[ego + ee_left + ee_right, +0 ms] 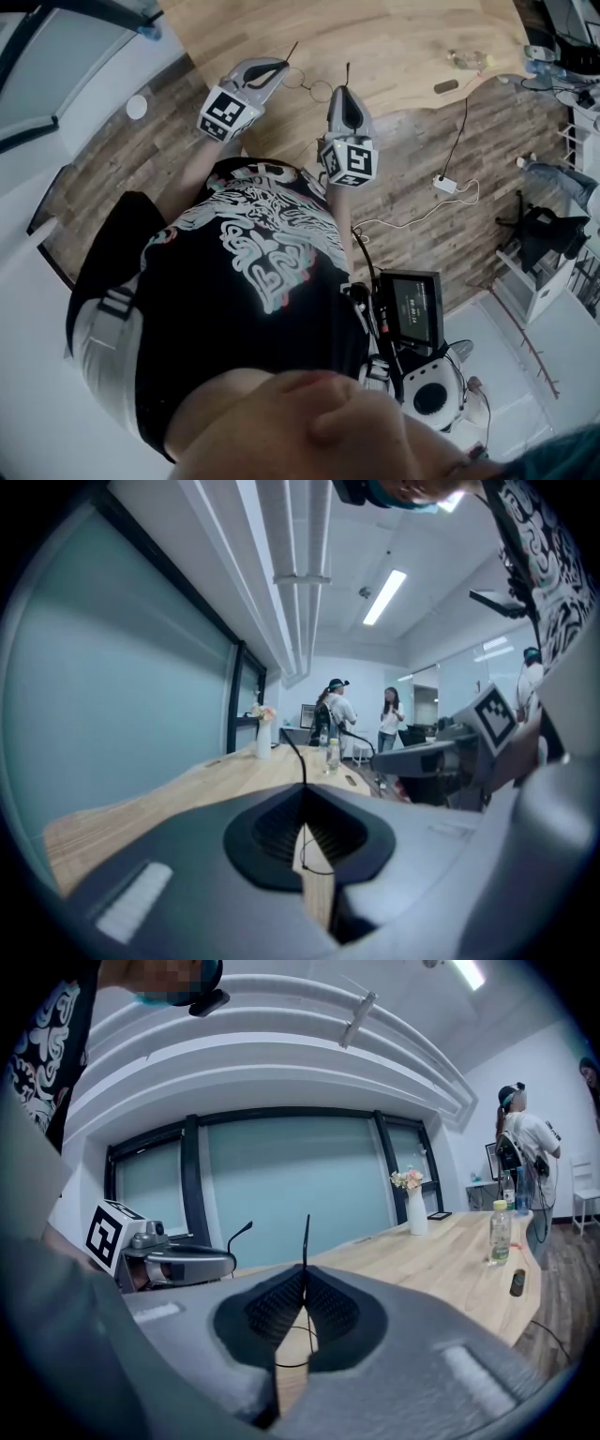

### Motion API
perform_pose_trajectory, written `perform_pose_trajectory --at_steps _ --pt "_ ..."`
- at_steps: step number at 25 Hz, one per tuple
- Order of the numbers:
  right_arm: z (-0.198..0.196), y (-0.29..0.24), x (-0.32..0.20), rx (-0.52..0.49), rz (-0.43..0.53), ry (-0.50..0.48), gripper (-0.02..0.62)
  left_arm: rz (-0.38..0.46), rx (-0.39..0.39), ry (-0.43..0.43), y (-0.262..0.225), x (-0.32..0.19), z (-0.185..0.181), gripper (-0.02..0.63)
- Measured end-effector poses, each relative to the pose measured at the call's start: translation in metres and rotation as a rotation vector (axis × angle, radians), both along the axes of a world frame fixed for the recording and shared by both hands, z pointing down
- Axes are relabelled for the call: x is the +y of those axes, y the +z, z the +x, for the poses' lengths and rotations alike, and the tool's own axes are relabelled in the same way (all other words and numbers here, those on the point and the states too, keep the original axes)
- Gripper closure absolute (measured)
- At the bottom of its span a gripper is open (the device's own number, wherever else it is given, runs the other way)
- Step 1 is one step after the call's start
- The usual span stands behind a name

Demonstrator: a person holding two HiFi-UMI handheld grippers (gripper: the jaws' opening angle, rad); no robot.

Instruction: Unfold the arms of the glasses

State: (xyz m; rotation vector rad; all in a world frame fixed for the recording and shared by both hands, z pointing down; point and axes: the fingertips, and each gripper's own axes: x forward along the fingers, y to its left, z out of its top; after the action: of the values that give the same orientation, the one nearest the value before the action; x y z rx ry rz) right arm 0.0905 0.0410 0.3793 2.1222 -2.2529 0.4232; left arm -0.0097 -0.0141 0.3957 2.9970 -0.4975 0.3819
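Head view first: you've got both tools out over the pale wooden worktop, and the wire-rimmed glasses are between them, close to the worktop edge nearest you. I can't tell whether they rest on the wood or are lifted off it. Your left tool is clenched on one thin black arm, whose tip pokes up past the jaws. Your right tool is clenched on the other arm, which also sticks up beyond the jaws. Left gripper view backs that up: the jaws are pressed together on the arm, a curve of thin rim wire shows in the gap below, and the right tool sits just across at the right. Right gripper view, same story: jaws tight on the arm, rim wire looping underneath, left tool close by at the left. Further along the worktop stand a white vase of flowers and a clear bottle, well apart from the glasses. A person in a cap stands beyond the worktop's far end.
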Motion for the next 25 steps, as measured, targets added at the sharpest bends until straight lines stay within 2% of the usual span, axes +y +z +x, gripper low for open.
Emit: perform_pose_trajectory --at_steps 25 --pt "0.0056 0.0010 0.0094 -0.031 0.000 0.011 0.592 0.003 -0.014 0.008 0.0007 0.0069 0.0068 0.615"
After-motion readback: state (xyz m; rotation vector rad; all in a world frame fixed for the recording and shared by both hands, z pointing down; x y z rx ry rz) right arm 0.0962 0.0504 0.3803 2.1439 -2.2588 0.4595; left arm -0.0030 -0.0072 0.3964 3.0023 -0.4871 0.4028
